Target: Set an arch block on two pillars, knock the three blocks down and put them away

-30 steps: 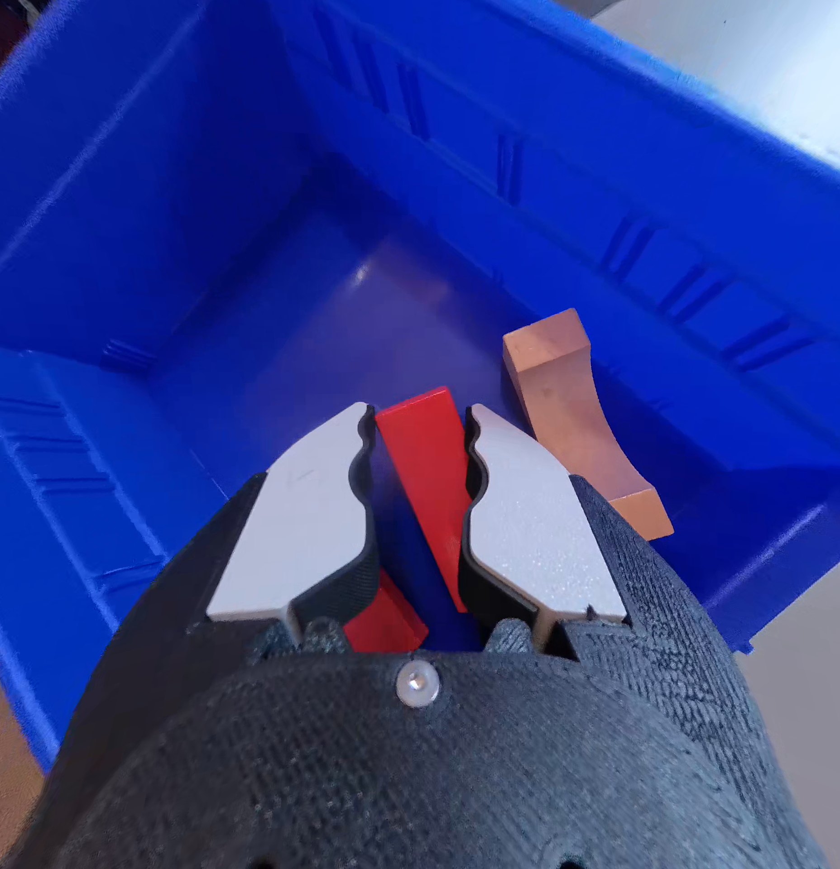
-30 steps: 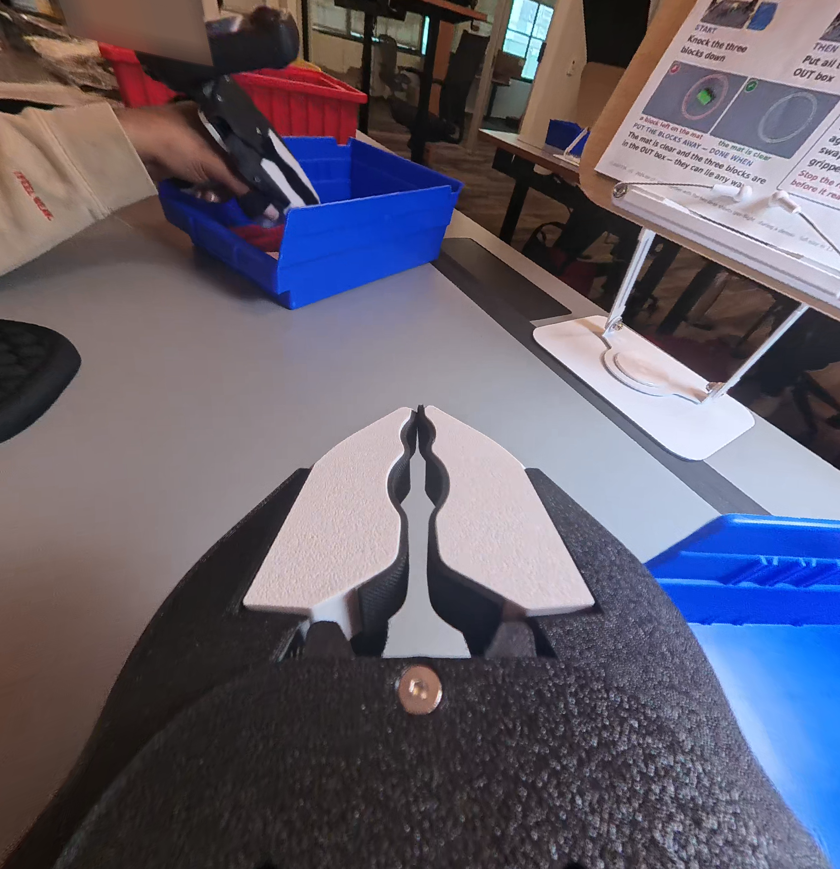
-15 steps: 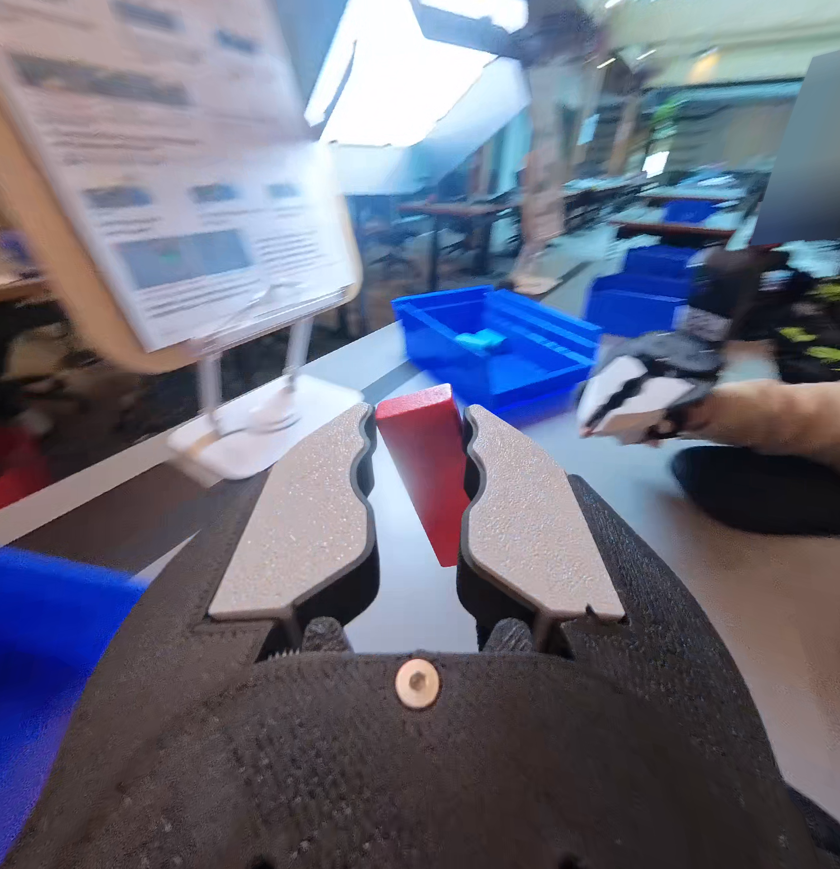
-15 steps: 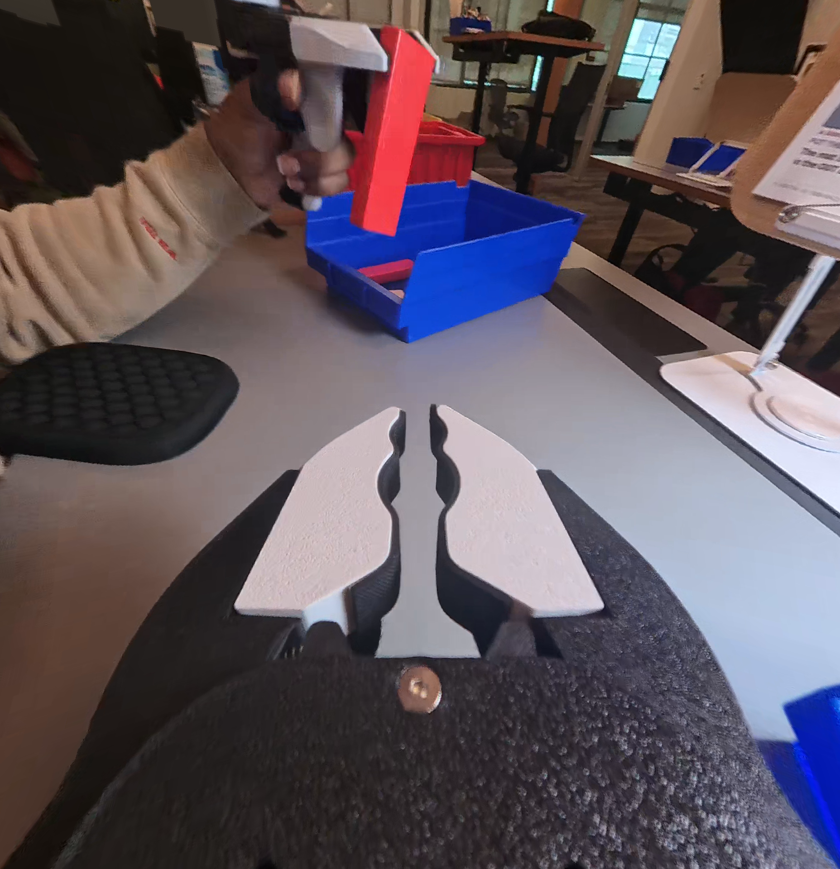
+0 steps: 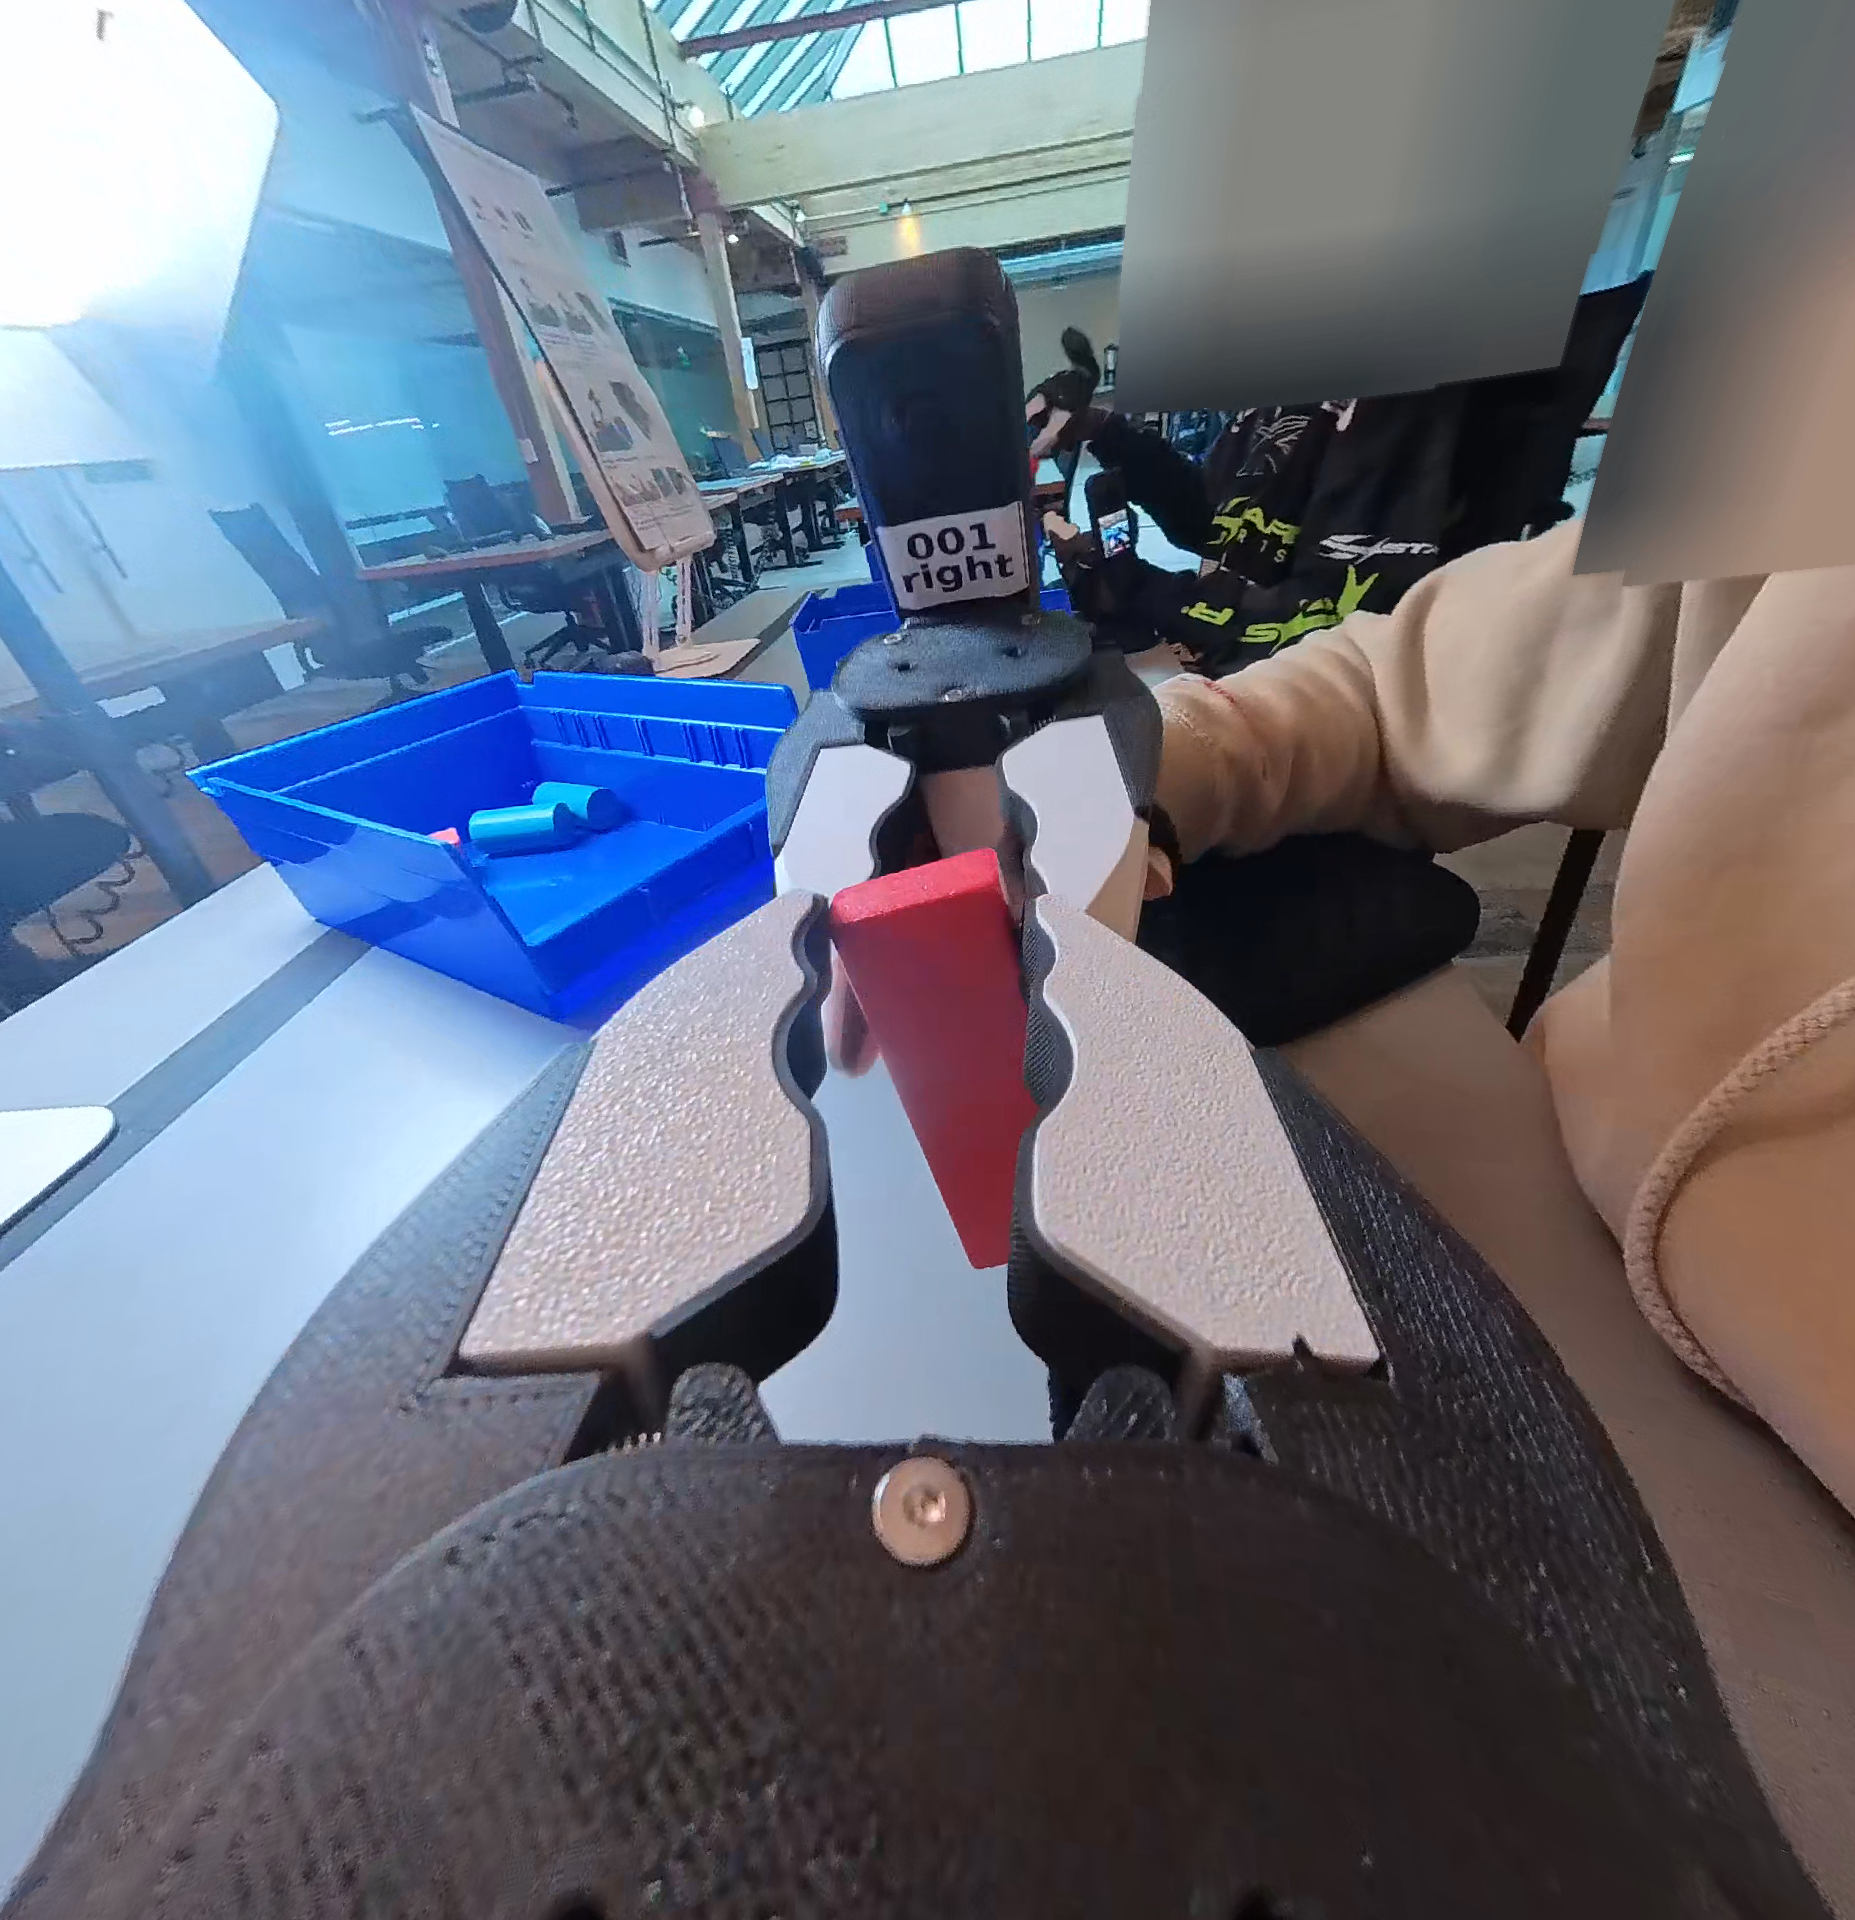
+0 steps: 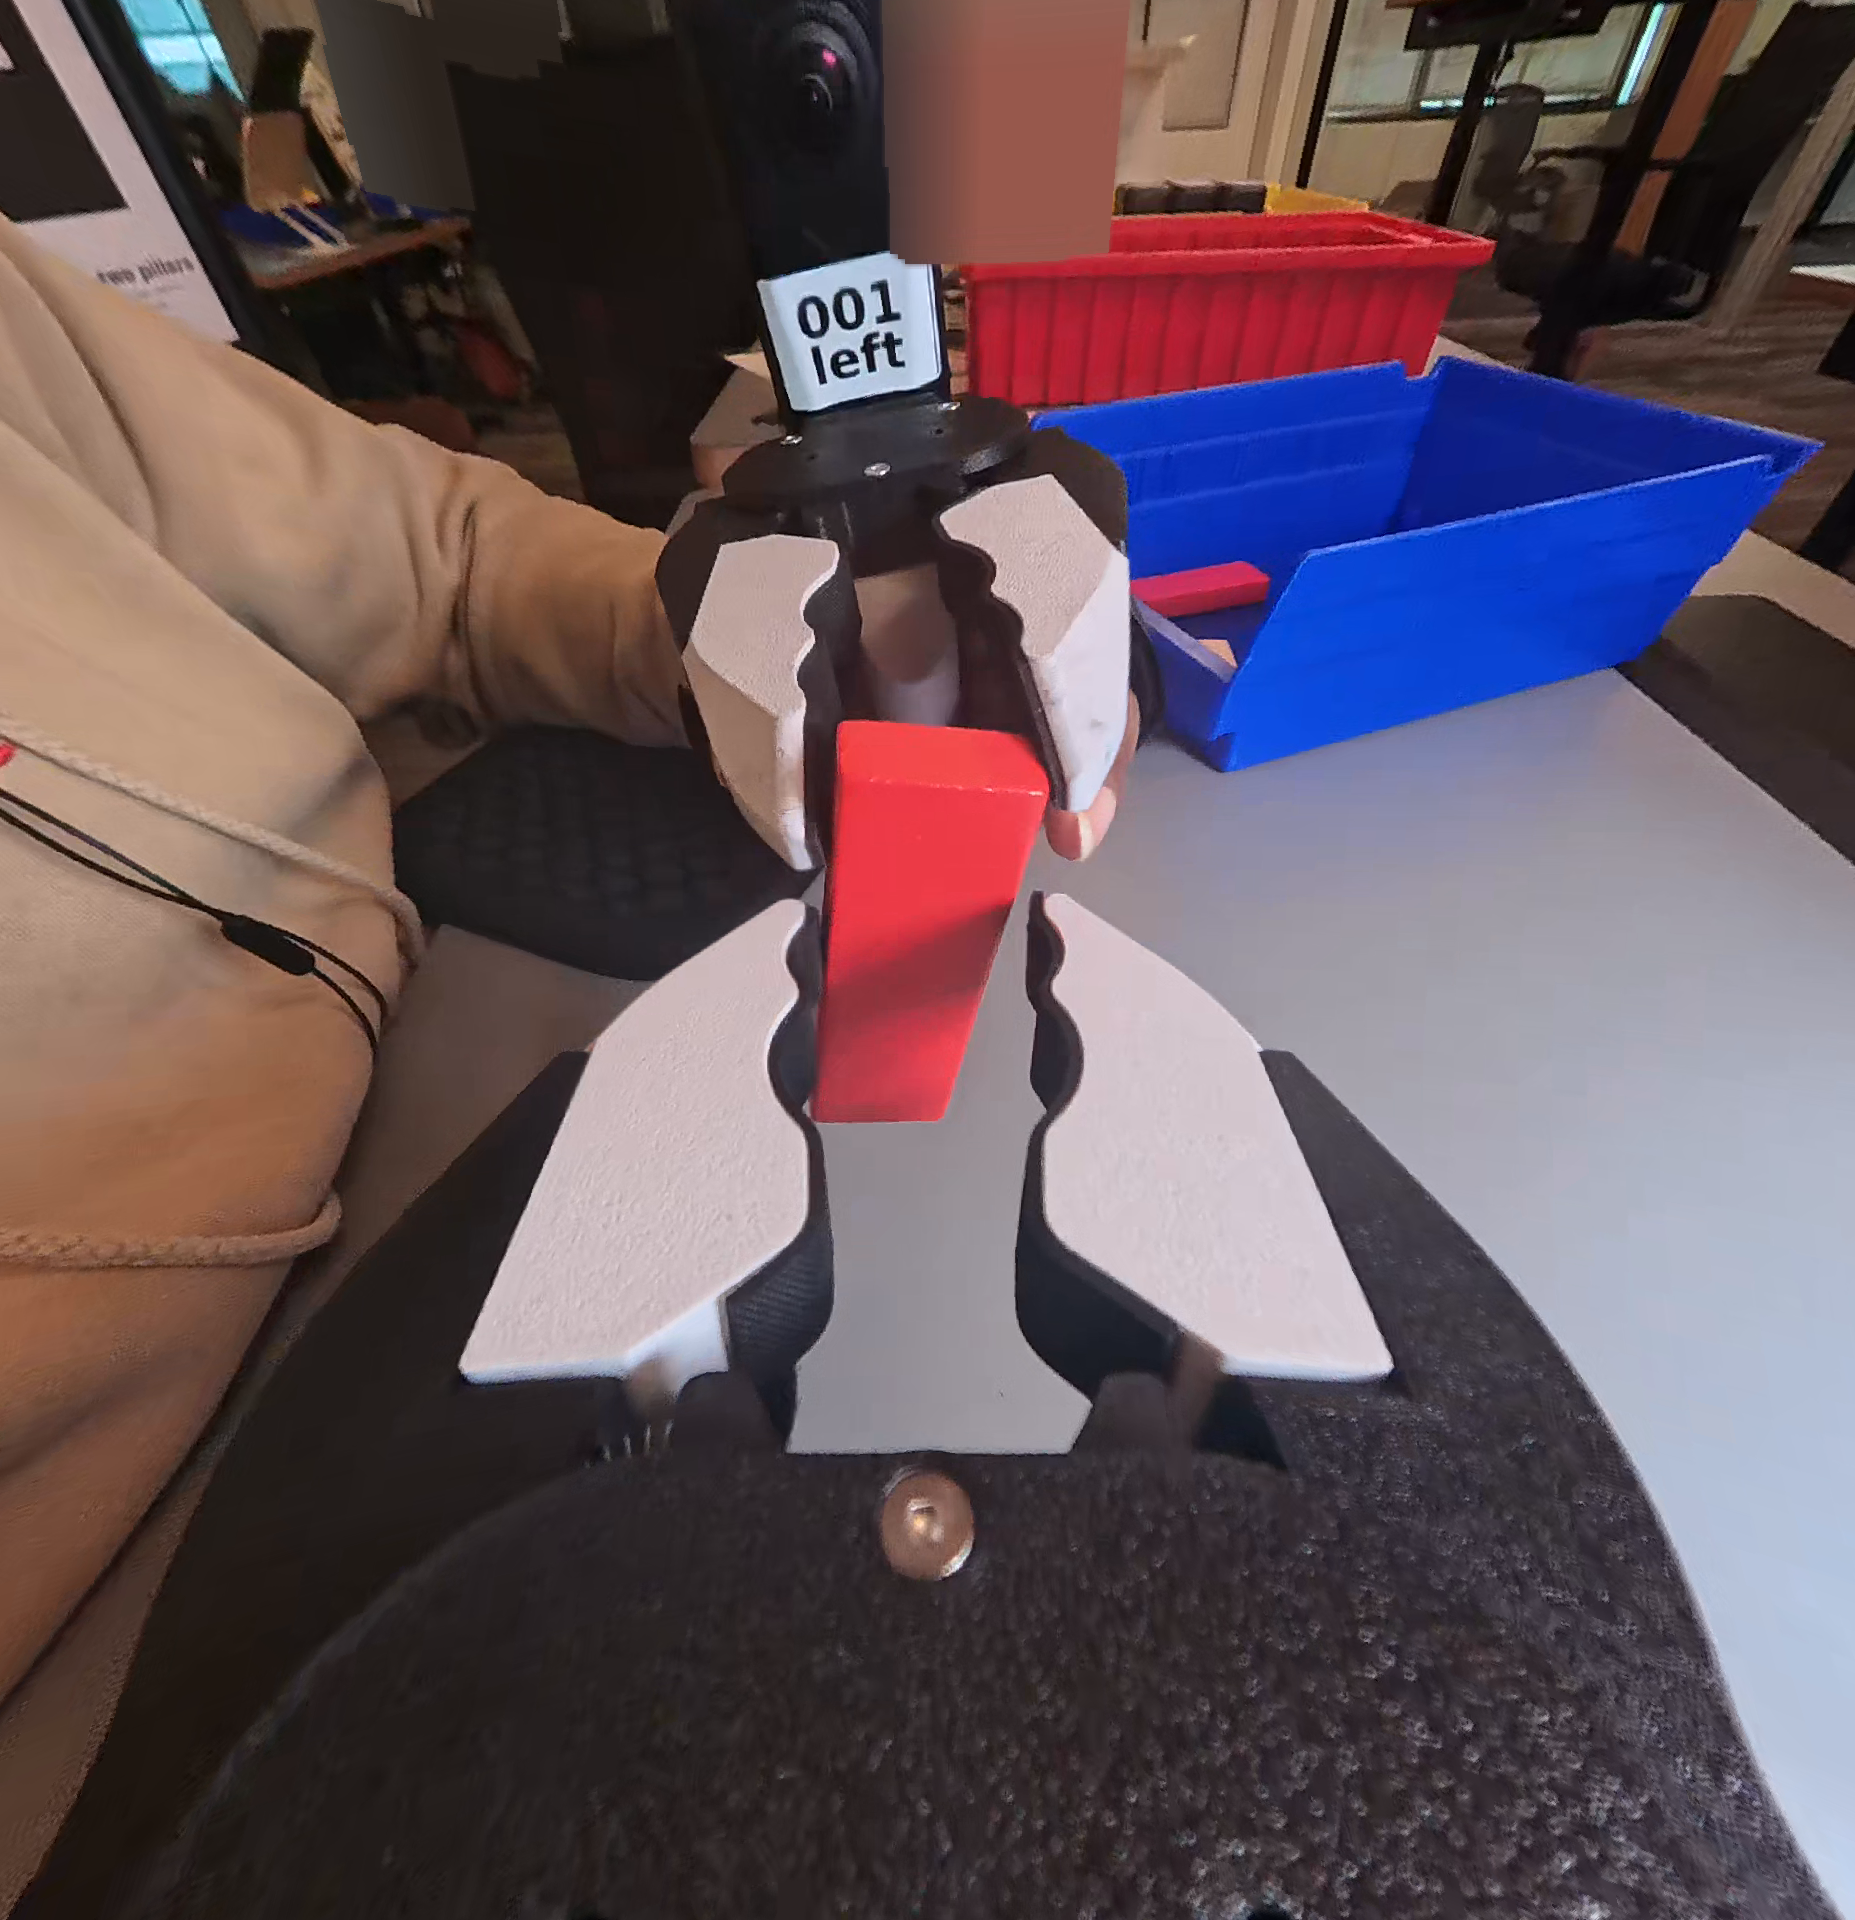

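My left gripper (image 5: 923,914) is shut on a red pillar block (image 5: 944,1049) and holds it in the air above the grey table. My right gripper (image 6: 923,914) faces it, open, with its fingers on either side of the same red block (image 6: 918,914); a gap shows at its right finger. In the left wrist view the right gripper (image 5: 949,831) stands just behind the block. In the right wrist view the left gripper (image 6: 933,769) clamps the block's far end. A second red block (image 6: 1203,587) and a tan arch piece (image 6: 1212,651) lie in a blue bin (image 6: 1474,623).
A red bin (image 6: 1214,312) stands behind the blue one. Another blue bin (image 5: 403,862) holds cyan cylinders (image 5: 518,828). A black dimpled mat (image 6: 590,831) lies near the person's sleeves. A sign stand's white base (image 5: 19,1164) sits at the table's left. Both grippers' tips are close together, under 4 cm apart.
My left gripper lifted the red block out of the blue bin and swung it to the middle. My right gripper turned toward it and opened around the block.
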Available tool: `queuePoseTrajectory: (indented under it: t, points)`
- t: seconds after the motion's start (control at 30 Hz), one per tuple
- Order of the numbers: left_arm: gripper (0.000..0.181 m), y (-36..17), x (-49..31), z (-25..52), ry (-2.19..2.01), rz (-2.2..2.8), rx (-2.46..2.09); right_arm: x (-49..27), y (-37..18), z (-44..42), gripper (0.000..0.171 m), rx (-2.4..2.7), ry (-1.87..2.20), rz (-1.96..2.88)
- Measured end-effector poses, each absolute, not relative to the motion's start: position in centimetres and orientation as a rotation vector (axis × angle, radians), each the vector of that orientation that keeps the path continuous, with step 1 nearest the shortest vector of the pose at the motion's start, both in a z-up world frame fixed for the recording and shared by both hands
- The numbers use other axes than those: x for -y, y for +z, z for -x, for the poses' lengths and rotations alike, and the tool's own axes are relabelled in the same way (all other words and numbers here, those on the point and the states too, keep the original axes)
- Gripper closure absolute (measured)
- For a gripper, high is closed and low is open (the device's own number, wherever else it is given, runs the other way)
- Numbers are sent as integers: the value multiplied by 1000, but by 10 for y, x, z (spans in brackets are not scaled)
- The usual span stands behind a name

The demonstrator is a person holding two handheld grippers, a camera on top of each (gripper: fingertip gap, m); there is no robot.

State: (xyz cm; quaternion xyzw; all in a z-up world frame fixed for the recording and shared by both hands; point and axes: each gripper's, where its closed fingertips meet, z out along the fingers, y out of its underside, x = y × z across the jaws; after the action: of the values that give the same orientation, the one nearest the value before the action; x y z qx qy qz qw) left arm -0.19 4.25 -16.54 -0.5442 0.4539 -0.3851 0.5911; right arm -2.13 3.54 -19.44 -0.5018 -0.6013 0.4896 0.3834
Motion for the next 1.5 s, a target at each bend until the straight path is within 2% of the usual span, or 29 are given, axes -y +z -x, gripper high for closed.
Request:
queuePoseTrajectory:
  t: [0.23, 0.33, 0.47, 0.6, 0.97, 1.5]
  points:
    - [146, -164, -48, 7, -826, 1253, -997, -49, -198, 20, 138, 1528, 1188, 1257]
    - [138, -159, -59, 20, -829, 1278, -905, -88, -206, 15, 138, 1482, 1096, 1295]
    - [147, -174, -65, 30, -843, 1360, -844, -152, -220, 6, 138, 1366, 1046, 1362]
    - [146, -201, -66, 35, -784, 1465, -855, -181, -235, 1, 138, 1364, 1026, 1391]
    - [145, -212, -73, 38, -745, 1518, -838, -180, -257, -6, 138, 1490, 1010, 1415]
    - [146, -219, -71, 34, -741, 1527, -875, -177, -261, -24, 139, 1539, 1034, 1450]
